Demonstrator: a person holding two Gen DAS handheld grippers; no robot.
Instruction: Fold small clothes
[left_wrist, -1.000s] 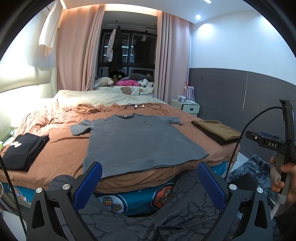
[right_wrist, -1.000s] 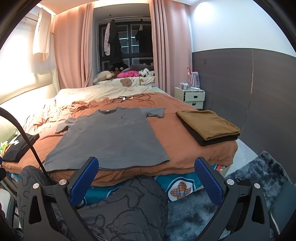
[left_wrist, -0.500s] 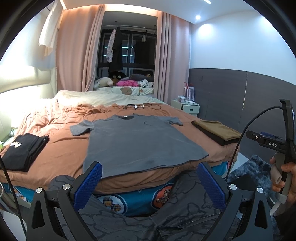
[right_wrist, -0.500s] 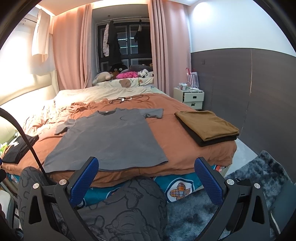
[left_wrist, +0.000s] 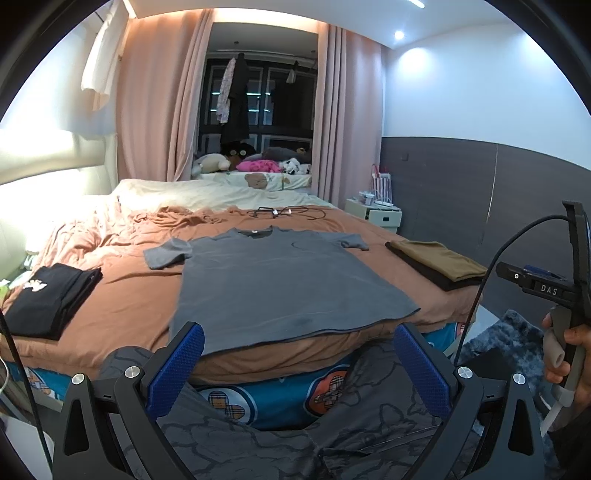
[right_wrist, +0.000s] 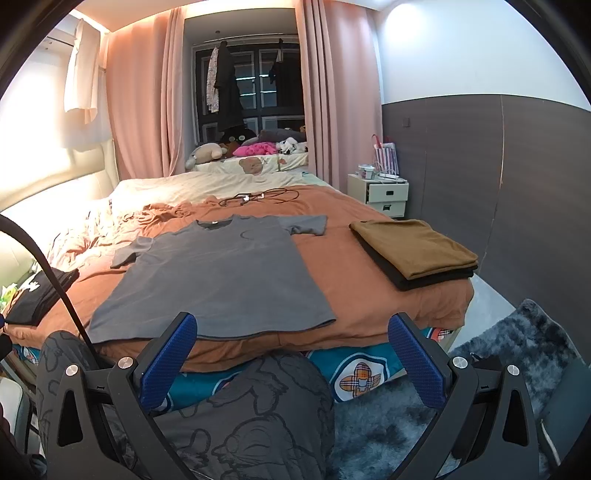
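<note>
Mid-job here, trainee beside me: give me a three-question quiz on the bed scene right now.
1. True or false: the grey T-shirt lies spread flat, unfolded, on the bed.
2. Which folded garment tops the stack at the bed's right edge? A) pink B) brown C) white
3. Fill in: the left gripper and right gripper both stand ____, holding nothing.

Key: 1 true; 2 B; 3 open.
</note>
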